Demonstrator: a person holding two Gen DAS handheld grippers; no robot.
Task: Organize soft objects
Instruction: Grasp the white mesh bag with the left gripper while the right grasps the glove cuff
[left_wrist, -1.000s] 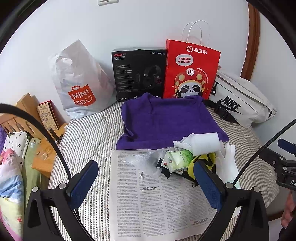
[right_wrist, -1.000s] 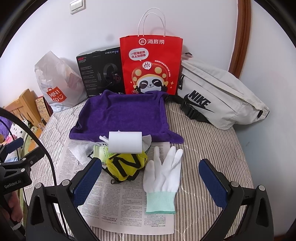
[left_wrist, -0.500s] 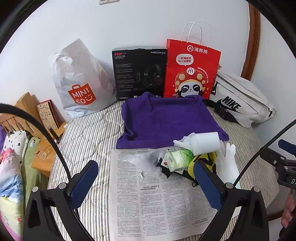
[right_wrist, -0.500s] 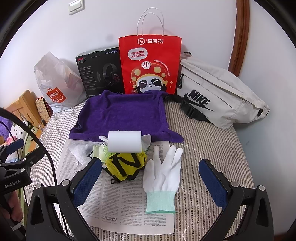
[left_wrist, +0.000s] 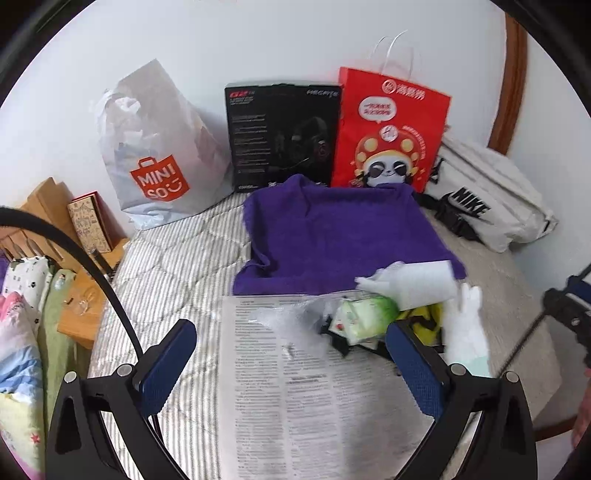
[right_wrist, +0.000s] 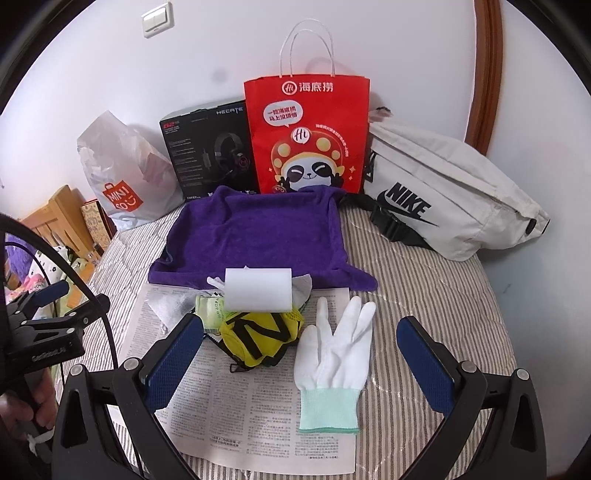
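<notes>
A purple towel (right_wrist: 258, 236) lies spread on the striped bed, also in the left wrist view (left_wrist: 332, 236). In front of it, on a newspaper (right_wrist: 243, 402), lie a white foam block (right_wrist: 258, 290), a yellow and black pouch (right_wrist: 258, 336), a green wipes pack (left_wrist: 364, 317), crumpled clear plastic (left_wrist: 288, 317) and a white glove with a mint cuff (right_wrist: 332, 362). My right gripper (right_wrist: 299, 365) is open and empty, hovering just short of the pouch and glove. My left gripper (left_wrist: 291, 365) is open and empty over the newspaper (left_wrist: 314, 398).
Against the wall stand a Miniso plastic bag (left_wrist: 155, 155), a black headset box (left_wrist: 284, 133), a red panda paper bag (right_wrist: 306, 136) and a white Nike bag (right_wrist: 443, 195). A wooden stand and bedding (left_wrist: 22, 332) lie off the bed's left edge.
Both grippers have shifted slightly; the left view has drifted a little and is blurred. No object has moved and both grippers stay open.
</notes>
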